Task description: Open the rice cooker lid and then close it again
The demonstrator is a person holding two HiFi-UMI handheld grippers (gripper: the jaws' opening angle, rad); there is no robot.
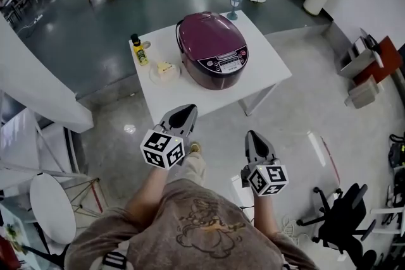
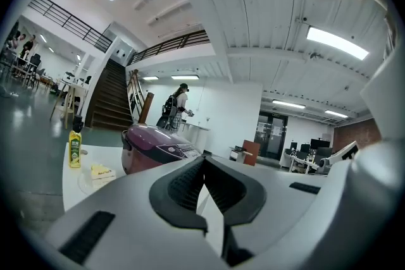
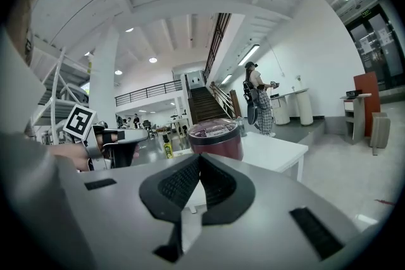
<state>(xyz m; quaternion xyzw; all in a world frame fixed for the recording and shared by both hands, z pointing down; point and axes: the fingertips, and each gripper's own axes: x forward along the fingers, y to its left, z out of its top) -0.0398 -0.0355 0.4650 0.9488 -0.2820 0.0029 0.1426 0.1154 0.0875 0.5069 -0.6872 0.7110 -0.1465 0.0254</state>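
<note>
Partly, my own jaws cut off the rice cooker's (image 1: 212, 50) base in the 2 gripper views, and its control panel (image 1: 228, 64) print is too small to read. My left gripper (image 1: 182, 114) and right gripper (image 1: 255, 139) are both clenched, tips meeting, holding nothing. The cooker sits lid shut on the white counter (image 1: 266, 66), well apart from both.

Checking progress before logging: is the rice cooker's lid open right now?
No, the rice cooker sits on the white table with its lid down flat.

Large open-plan office is shown: staircase (image 3: 202, 105) and mezzanine (image 3: 147, 93) ahead of the right tongs (image 3: 199, 159), chair (image 1: 342, 218) to their right.
</note>
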